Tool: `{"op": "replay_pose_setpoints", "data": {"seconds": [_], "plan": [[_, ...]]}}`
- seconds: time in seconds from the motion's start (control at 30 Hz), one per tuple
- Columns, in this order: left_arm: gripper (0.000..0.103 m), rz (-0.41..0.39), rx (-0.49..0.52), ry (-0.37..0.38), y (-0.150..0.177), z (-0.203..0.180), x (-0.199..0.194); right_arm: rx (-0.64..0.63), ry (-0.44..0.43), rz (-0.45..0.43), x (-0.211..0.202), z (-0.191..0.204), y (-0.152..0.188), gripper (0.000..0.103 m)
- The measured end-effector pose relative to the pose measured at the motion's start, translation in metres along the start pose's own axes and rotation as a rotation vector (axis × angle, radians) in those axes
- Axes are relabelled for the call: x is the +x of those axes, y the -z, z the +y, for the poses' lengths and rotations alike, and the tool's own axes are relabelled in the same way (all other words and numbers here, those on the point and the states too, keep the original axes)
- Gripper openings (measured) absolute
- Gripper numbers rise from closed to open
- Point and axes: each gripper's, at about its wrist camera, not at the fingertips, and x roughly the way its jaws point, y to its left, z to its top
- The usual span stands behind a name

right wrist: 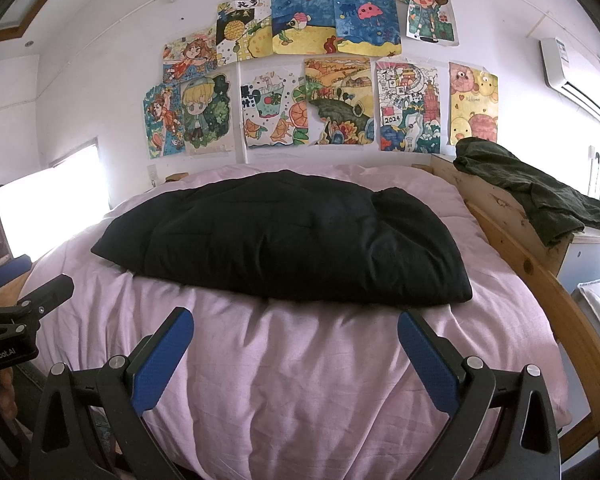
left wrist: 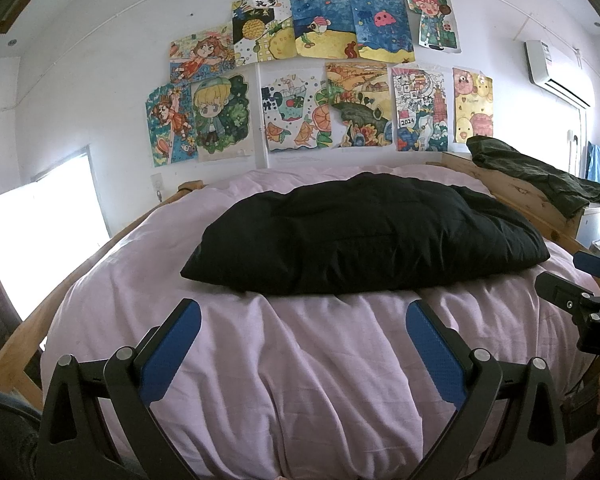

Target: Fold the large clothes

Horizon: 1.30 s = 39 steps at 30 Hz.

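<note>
Pink duvet (left wrist: pixel 300 360) bare in front of black padded garment (left wrist: pixel 364 236); wooden bed rail (right wrist: pixel 540 280) blocks right side, wall behind.

**Both grippers level, jaws spread**

Left gripper (left wrist: pixel 304 314) and right gripper (right wrist: pixel 296 322) sit side by side, pointing forward, each with jaws wide apart and holding nothing. Blue pads (left wrist: pixel 172 354) face inward. Part of a hand (right wrist: pixel 2 394) grips the left handle.
</note>
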Motion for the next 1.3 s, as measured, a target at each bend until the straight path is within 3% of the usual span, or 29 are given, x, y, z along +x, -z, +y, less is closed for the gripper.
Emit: {"op": "replay_pose_setpoints", "data": {"seconds": [0.43,1.3], "plan": [[0.101,0.003,-0.094,-0.018,-0.003,0.017,0.0,0.002,0.0,0.002,-0.001,0.0,0.0,0.103],[0.101,-0.003,-0.074,-0.025,-0.004,0.025,-0.001,0.003,0.002,0.004,-0.001,0.003,-0.001,0.103]]}}
